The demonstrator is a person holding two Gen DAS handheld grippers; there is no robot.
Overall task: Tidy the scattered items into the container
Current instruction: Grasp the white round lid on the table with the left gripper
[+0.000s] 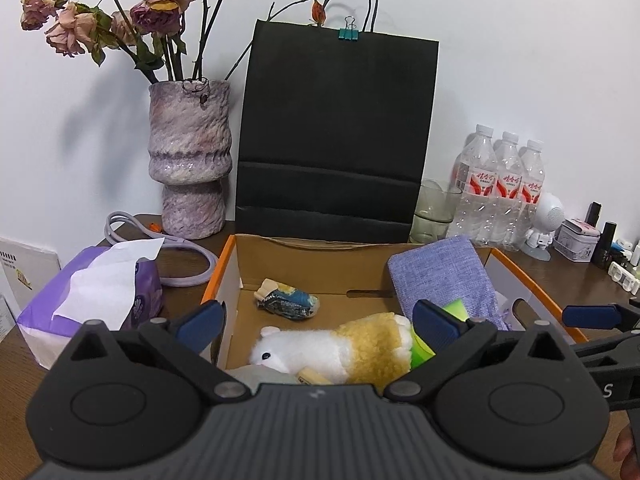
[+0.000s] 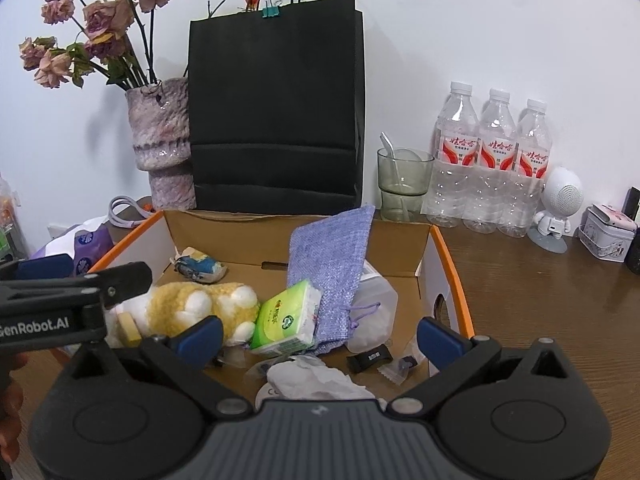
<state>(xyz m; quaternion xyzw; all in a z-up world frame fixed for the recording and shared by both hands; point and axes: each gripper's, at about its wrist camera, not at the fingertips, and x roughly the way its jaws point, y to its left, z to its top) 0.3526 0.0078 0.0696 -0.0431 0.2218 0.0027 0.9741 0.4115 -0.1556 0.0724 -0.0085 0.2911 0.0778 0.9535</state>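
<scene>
Blue-padded jaws on both tools are spread as wide as they go, nothing between them. Left hand-held gripper [image 1: 318, 320] hovers over the near-left part of the cardboard box [image 2: 450, 256], above the plush toy [image 1: 352, 350]; pads clear of it. Right hand-held gripper [image 2: 320, 334] hovers over the near-right part, above a crumpled white tissue [image 2: 316, 376]; not touching either.

Box sits on the wooden counter [image 2: 540, 300], orange-edged flaps standing up left and right. Already inside: plush toy lying on its side at left, small blue-and-cream shoe [image 2: 200, 267] near the back wall, green tissue pack [image 2: 286, 318] in the middle, lilac drawstring pouch [image 2: 332, 256] leaning against the back wall, clear plastic container behind it on the right, small black clip-like part [image 2: 368, 360] and a wrapped sweet near the front.

Edges: black paper bag [image 2: 276, 112] stands right behind the box, vase of dried roses [image 2: 162, 148] back left, purple tissue packet [image 1: 92, 292] just beside the left flap. Glass cup [image 2: 402, 184] and three water bottles [image 2: 492, 164] back right. Open counter to the right of the box.
</scene>
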